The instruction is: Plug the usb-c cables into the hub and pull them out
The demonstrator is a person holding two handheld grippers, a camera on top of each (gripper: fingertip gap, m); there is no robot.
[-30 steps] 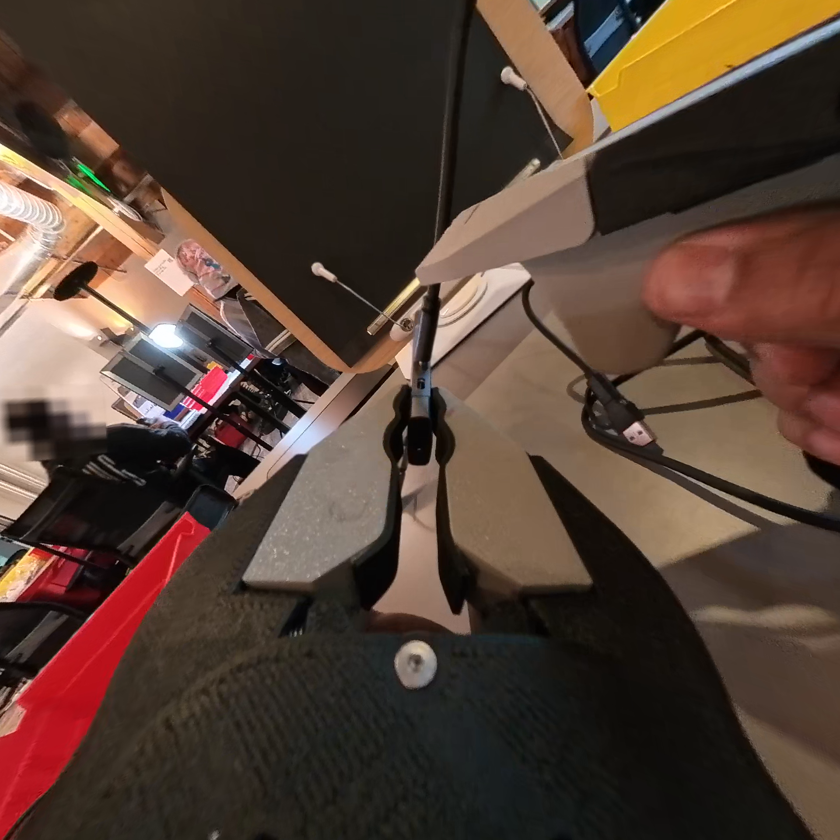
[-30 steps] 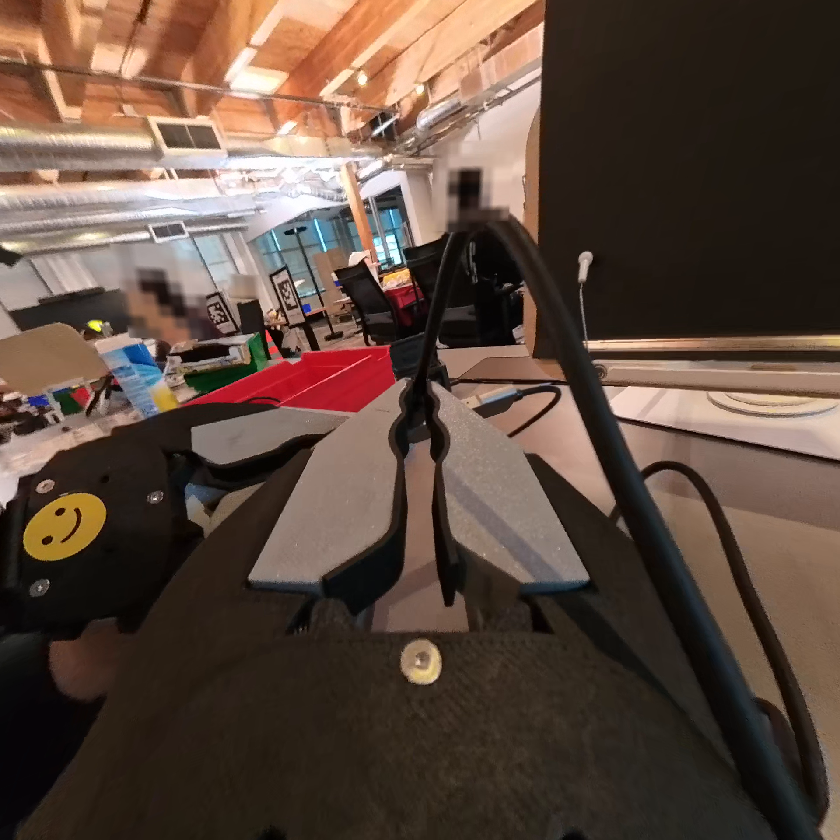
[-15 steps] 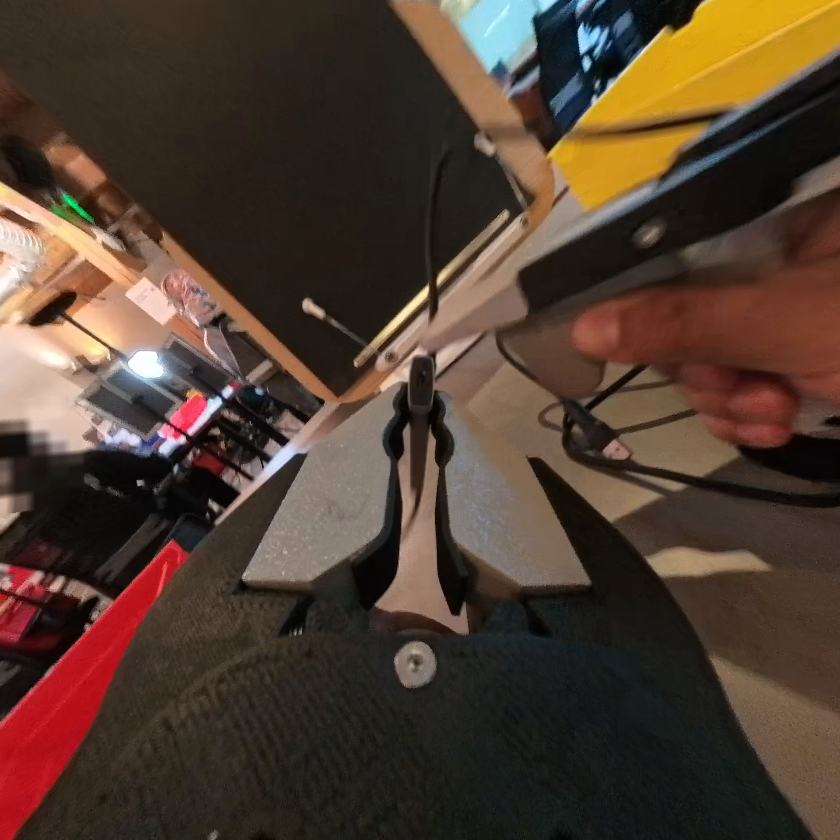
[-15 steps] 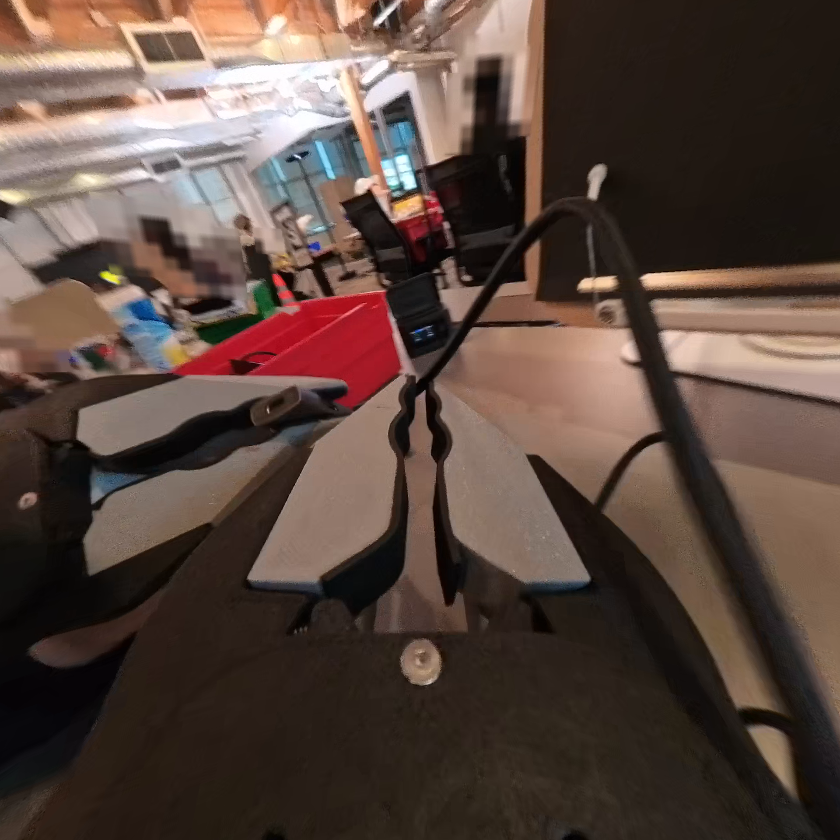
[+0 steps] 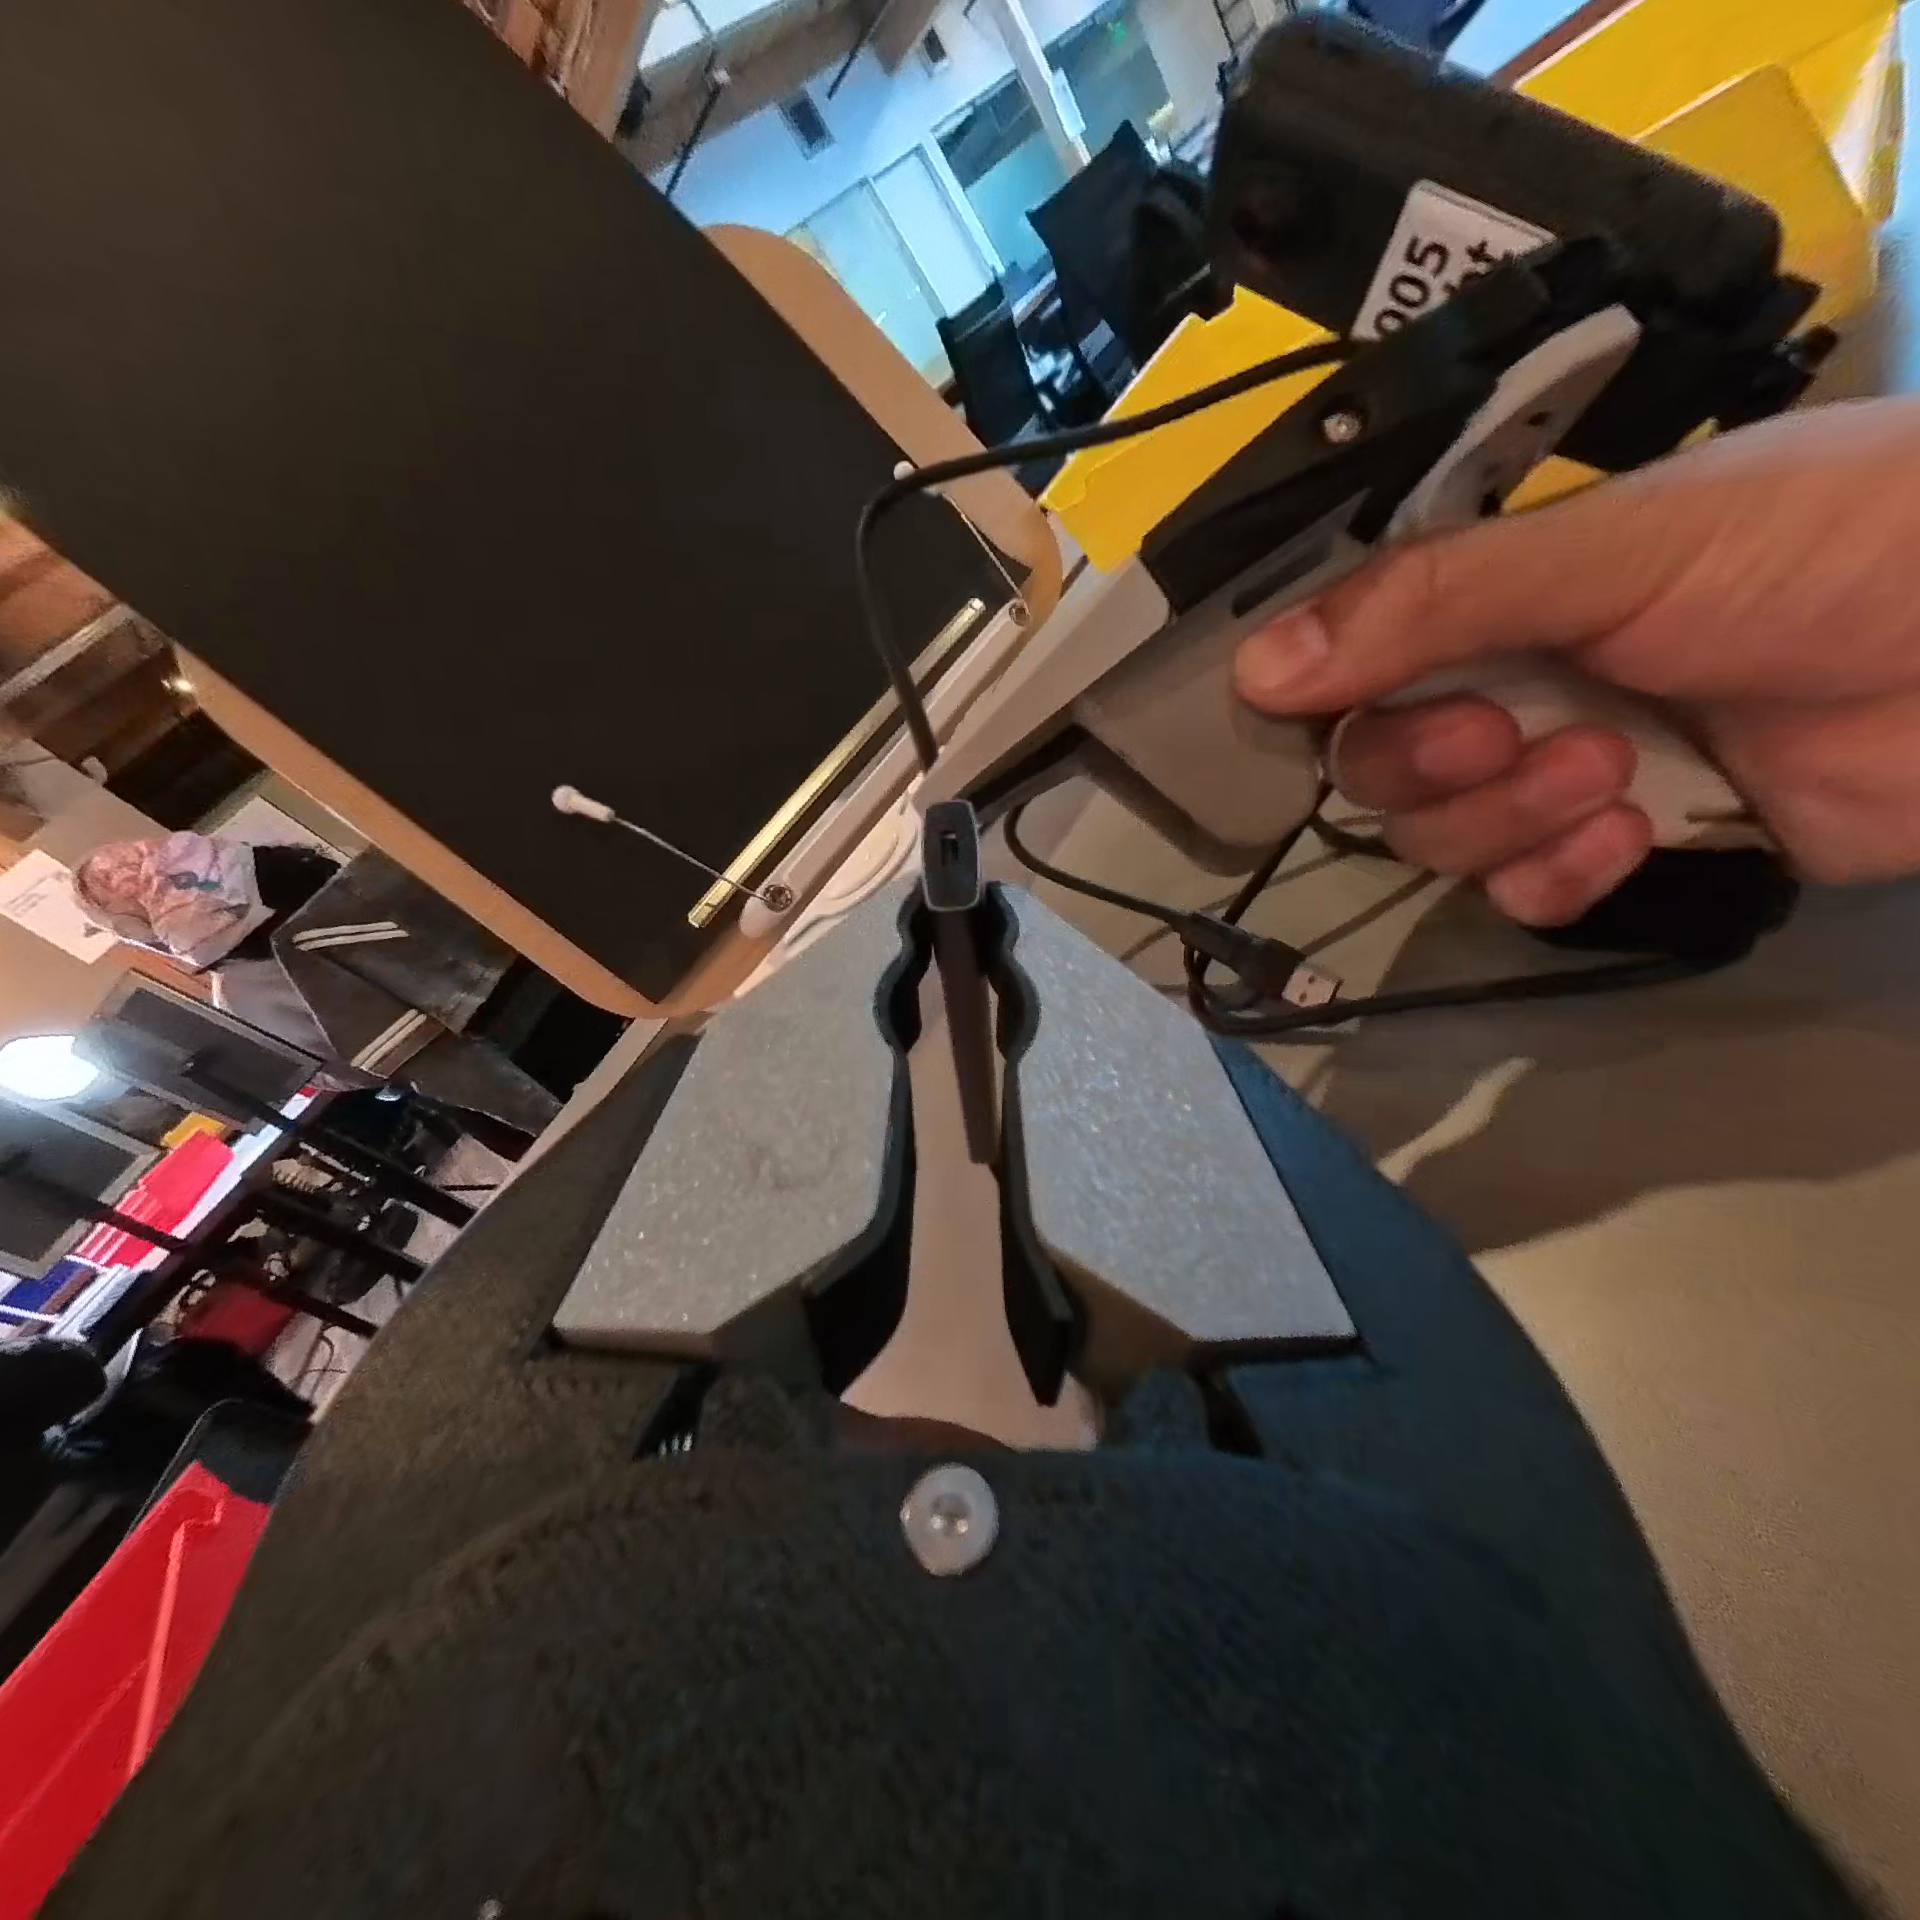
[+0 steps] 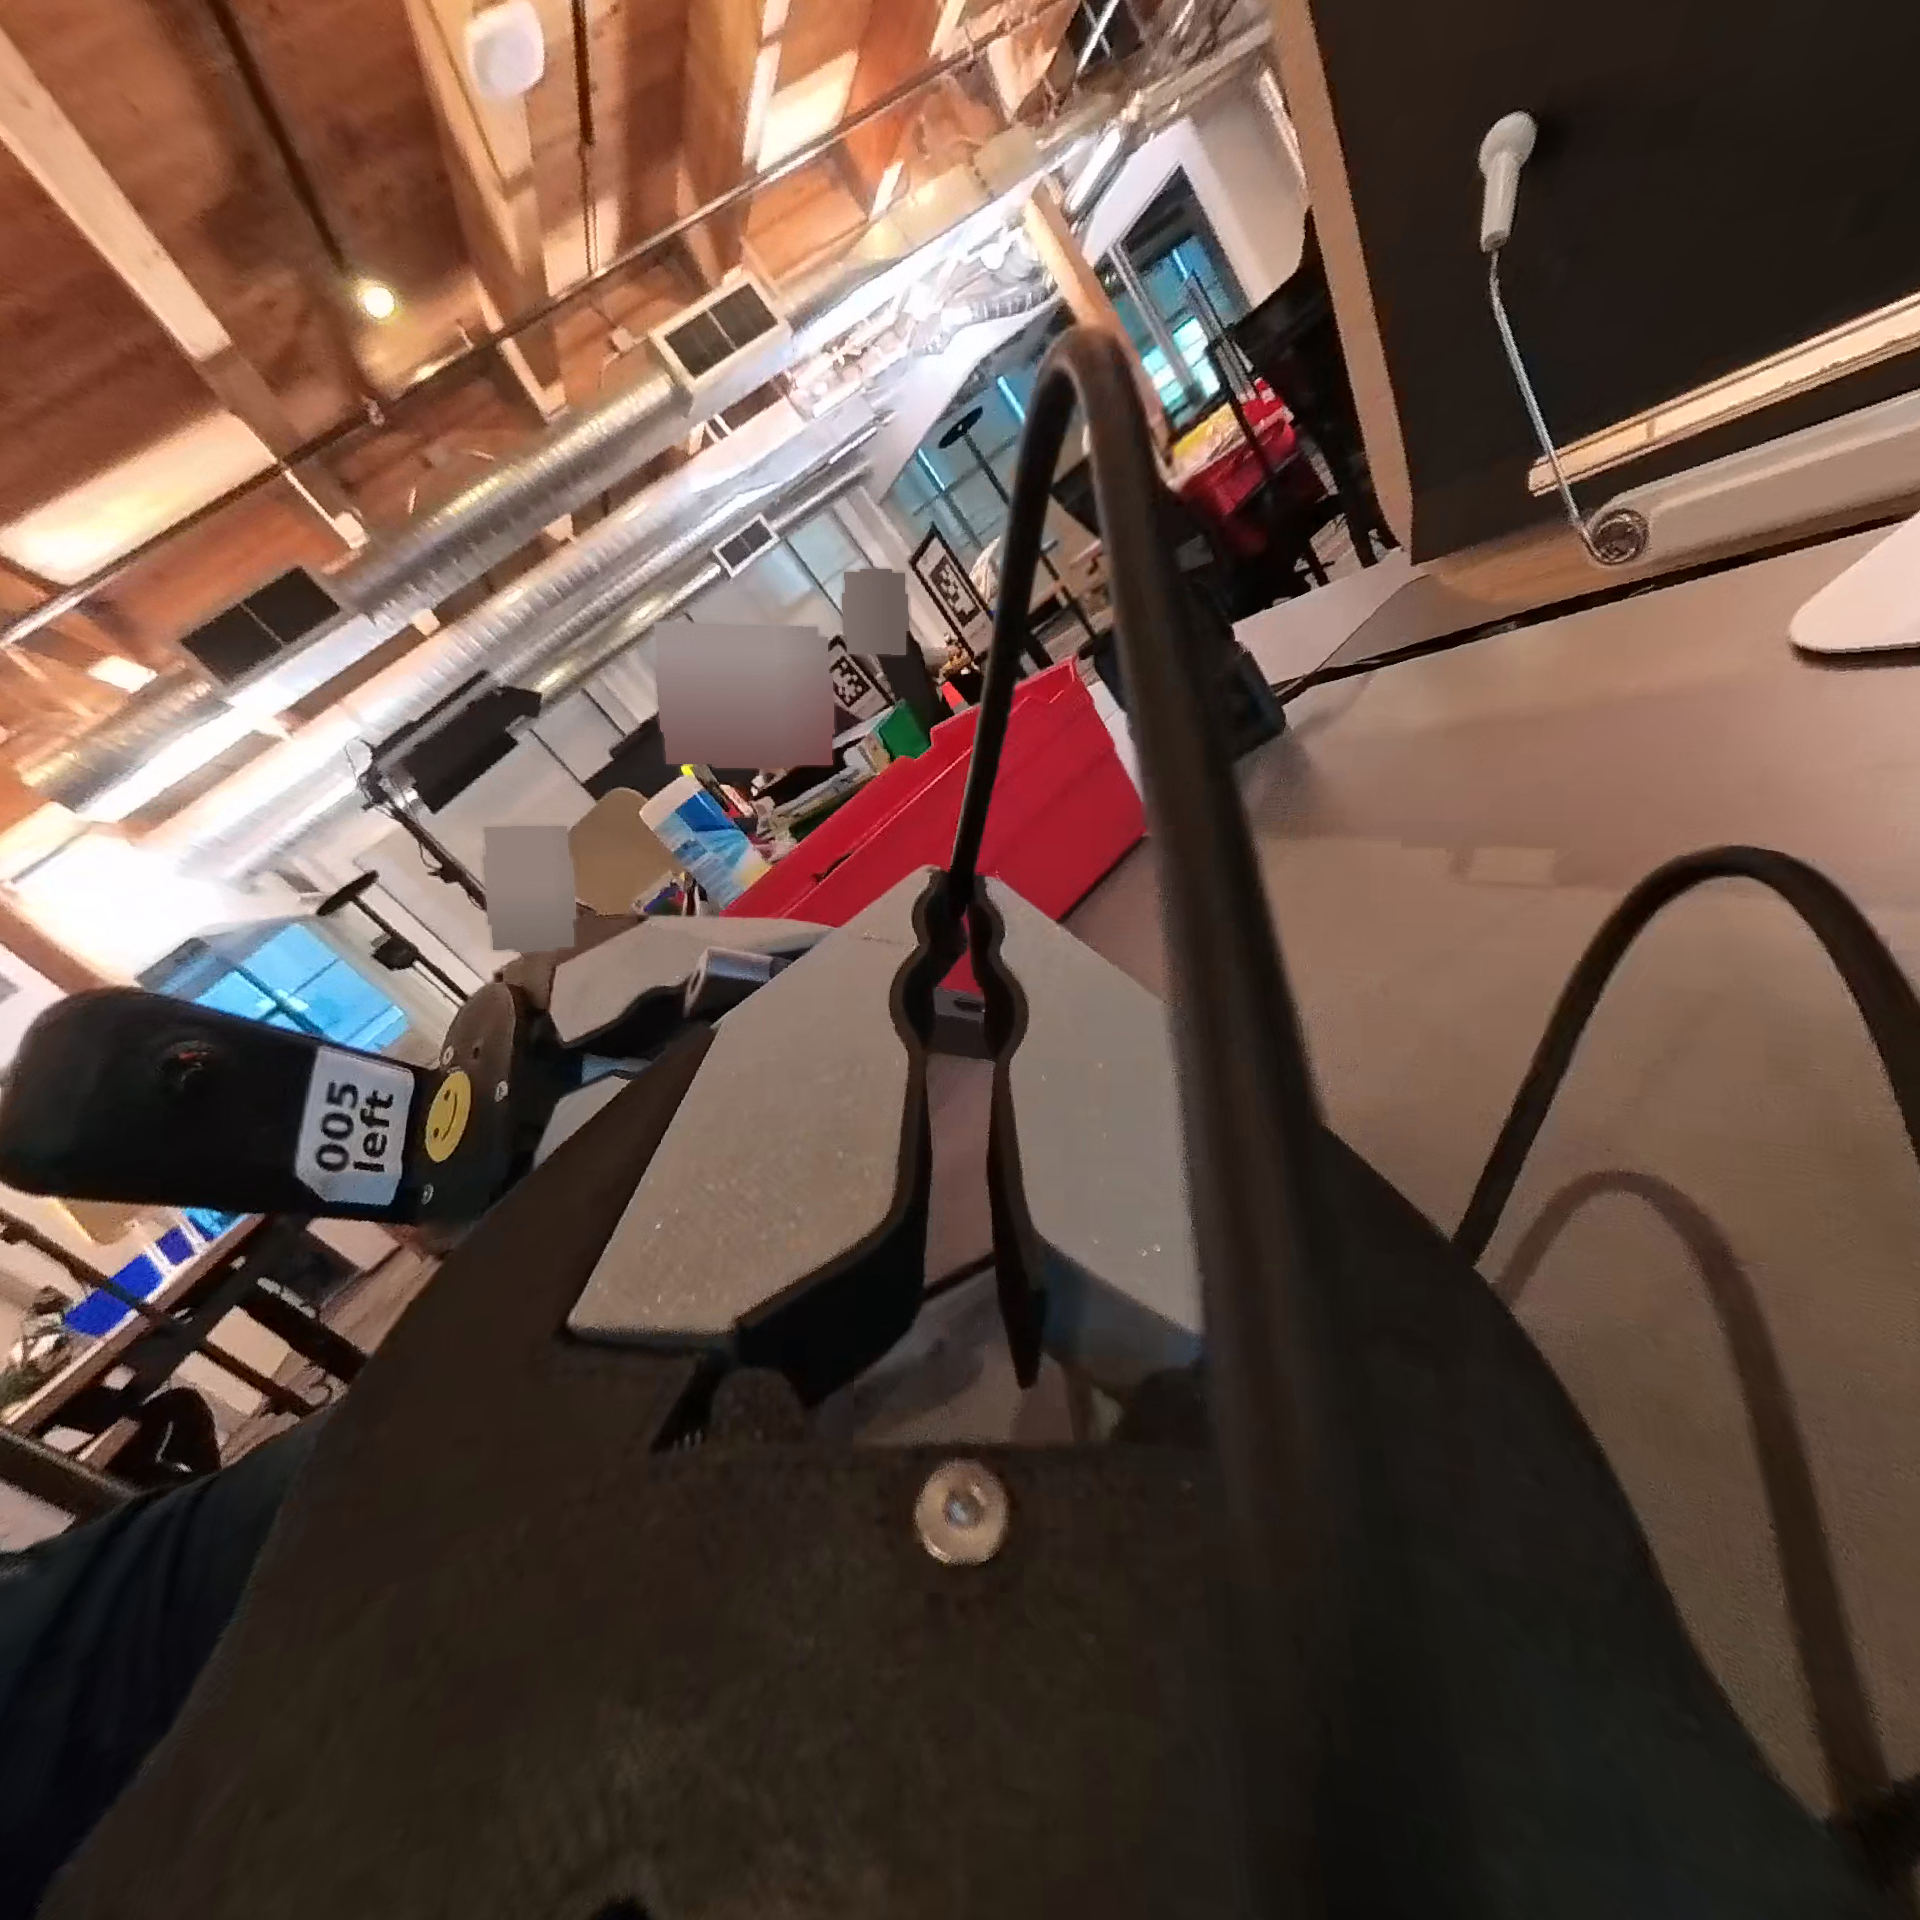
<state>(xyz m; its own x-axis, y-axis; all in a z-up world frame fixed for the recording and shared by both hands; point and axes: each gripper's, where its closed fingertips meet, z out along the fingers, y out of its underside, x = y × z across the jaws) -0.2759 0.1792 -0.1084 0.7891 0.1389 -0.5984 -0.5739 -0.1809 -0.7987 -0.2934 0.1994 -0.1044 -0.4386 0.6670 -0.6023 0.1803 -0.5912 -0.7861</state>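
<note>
My left gripper (image 5: 951, 906) is shut on the slim dark grey hub (image 5: 951, 847), whose end port faces forward and stands empty. My right gripper (image 6: 956, 920) is shut on a black usb-c cable (image 6: 997, 644). The cable's plug (image 6: 961, 1006) sits between the fingers, and the cable loops up and back over the gripper. In the left wrist view the right gripper (image 5: 940, 771), held by a hand (image 5: 1558, 686), has its tip just beyond the hub, with the cable (image 5: 883, 582) arching above. In the right wrist view the left gripper (image 6: 717, 971) holds the hub (image 6: 732, 966) to the left, apart from the plug.
A second black cable with a metal plug (image 5: 1299, 982) lies on the grey table. A black board with a wooden edge (image 5: 416, 416) stands behind. A red bin (image 6: 997, 790) is at the left, a yellow bin (image 5: 1195, 416) at the right, and a white base (image 6: 1860, 603) on the table.
The cable was plugged into the hub one second ago. The plug is now out, the right gripper has drawn back with the cable, and the two grippers have moved apart.
</note>
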